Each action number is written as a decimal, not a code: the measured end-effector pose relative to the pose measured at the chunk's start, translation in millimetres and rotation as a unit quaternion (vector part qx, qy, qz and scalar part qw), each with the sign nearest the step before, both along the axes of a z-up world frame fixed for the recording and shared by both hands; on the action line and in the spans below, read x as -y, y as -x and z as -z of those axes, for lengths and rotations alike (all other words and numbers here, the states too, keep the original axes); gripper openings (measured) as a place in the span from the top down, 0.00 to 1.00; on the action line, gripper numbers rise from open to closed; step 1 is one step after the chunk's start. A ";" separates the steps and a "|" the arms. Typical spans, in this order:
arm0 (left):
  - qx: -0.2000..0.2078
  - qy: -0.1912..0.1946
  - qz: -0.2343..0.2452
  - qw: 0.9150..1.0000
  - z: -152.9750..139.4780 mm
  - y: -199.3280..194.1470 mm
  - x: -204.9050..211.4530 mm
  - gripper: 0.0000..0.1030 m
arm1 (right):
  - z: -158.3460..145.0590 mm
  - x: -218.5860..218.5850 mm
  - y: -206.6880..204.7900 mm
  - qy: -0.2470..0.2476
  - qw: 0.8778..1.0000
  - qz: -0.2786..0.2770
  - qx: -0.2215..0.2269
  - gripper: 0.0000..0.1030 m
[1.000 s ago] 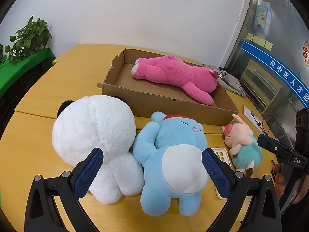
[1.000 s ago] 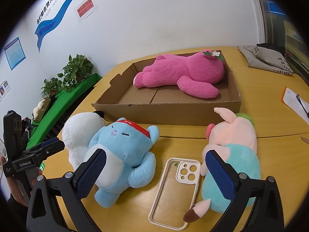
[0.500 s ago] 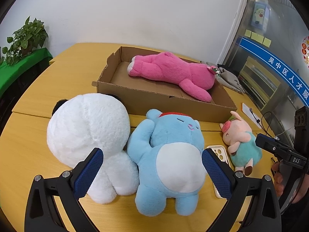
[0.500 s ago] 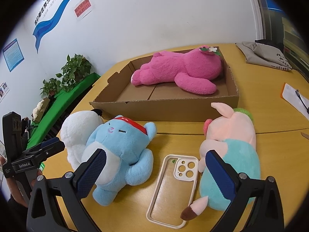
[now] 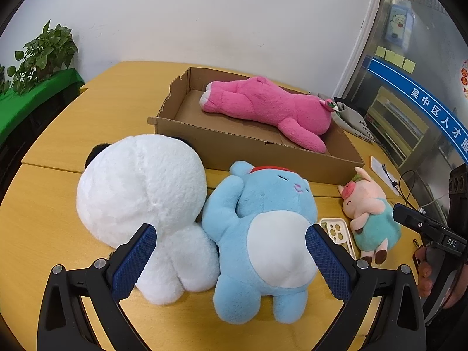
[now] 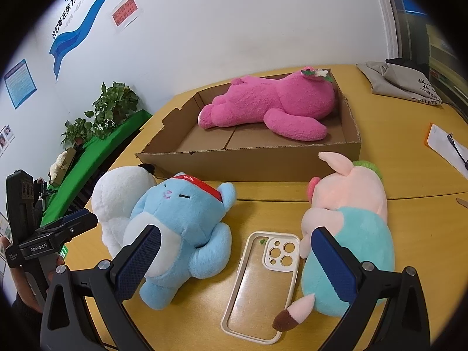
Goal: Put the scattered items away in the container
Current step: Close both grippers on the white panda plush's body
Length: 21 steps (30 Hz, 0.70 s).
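One toy is boxed so far: the pink plush (image 5: 269, 108) lies inside the cardboard box (image 5: 251, 158); four items are left on the wooden table (image 5: 44, 219).

Left wrist view: over the last second the left gripper (image 5: 231, 248) has closed in on the toys, which fill more of the view now. Jaws wide open, nothing held. The blue plush (image 5: 263, 234) sits on its back between the blue pads (image 5: 134, 260), pressed against the white plush (image 5: 140, 199) on its left. Phone case (image 5: 336, 231) lies just right of the blue plush, partly behind the right pad, with the pig plush (image 5: 368, 219) beyond it. The right gripper shows at the far right edge, near the pig, not touching it. My read: left is lining up on the blue plush; the white one is close enough to get snagged when the jaws shut.

Right wrist view: the right gripper (image 6: 234, 257) has also eased forward and down a bit since a second ago. Jaws fully spread, empty. The phone case (image 6: 260, 283) lies flat between its pads, with the pig plush (image 6: 348, 231) touching the case's right edge and the blue plush (image 6: 181, 225) just left. The pink plush (image 6: 278, 108) fills the box's (image 6: 248, 163) far side; the near floor is free. Target is likely the case or the pig, can't tell which. No grasp begun on either side yet.
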<state>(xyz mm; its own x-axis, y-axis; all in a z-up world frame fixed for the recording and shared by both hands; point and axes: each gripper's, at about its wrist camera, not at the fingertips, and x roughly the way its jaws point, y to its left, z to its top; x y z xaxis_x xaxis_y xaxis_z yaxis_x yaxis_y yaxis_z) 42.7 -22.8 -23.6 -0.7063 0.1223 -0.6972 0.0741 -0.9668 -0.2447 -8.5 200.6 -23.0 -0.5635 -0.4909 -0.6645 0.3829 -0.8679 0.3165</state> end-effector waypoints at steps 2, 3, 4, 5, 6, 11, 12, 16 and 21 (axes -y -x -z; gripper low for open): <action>0.003 0.002 -0.001 1.000 2.1 0.7 0.3 0.00 | 1.2 -0.8 0.0 -0.001 1.000 0.002 0.001 0.00; 0.004 0.002 -0.001 1.000 2.6 0.6 0.6 0.00 | 1.7 -1.2 0.2 -0.002 1.000 0.003 0.002 0.00; 0.003 0.002 -0.001 1.000 2.8 0.2 1.7 0.00 | 2.0 -1.4 0.6 -0.002 1.000 0.004 0.003 0.00; 0.002 0.001 -0.002 1.000 2.8 -0.4 3.6 0.00 | 2.0 -1.2 0.8 -0.001 1.000 0.004 0.004 0.00; 0.002 0.000 -0.004 1.000 2.8 -1.1 6.0 0.00 | 2.0 -0.6 1.0 -0.001 1.000 0.003 0.004 0.00; 0.002 -0.006 -0.025 1.000 4.0 -6.6 26.9 0.00 | 3.9 8.5 -0.1 -0.007 1.000 -0.009 0.007 0.00; 0.001 -0.005 -0.031 1.000 4.1 -8.5 32.5 0.00 | 3.6 11.4 -0.4 -0.008 1.000 -0.013 0.006 0.00; 0.003 -0.011 -0.059 0.998 6.4 -13.6 62.4 0.00 | 2.8 31.4 -1.5 -0.012 0.999 -0.036 0.005 0.00; 0.022 -0.011 -0.069 0.997 21.1 0.7 99.3 0.00 | 1.7 71.1 -10.9 -0.022 0.995 -0.096 -0.004 0.00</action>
<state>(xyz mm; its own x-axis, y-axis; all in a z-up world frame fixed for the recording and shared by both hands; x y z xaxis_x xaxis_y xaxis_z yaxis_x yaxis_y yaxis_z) 41.9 -122.1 -44.8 -0.6858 0.0414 -0.7267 0.2174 -0.9411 -0.2588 2.4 129.5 -24.7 -0.4677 -0.5607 -0.6833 0.5448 -0.7916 0.2766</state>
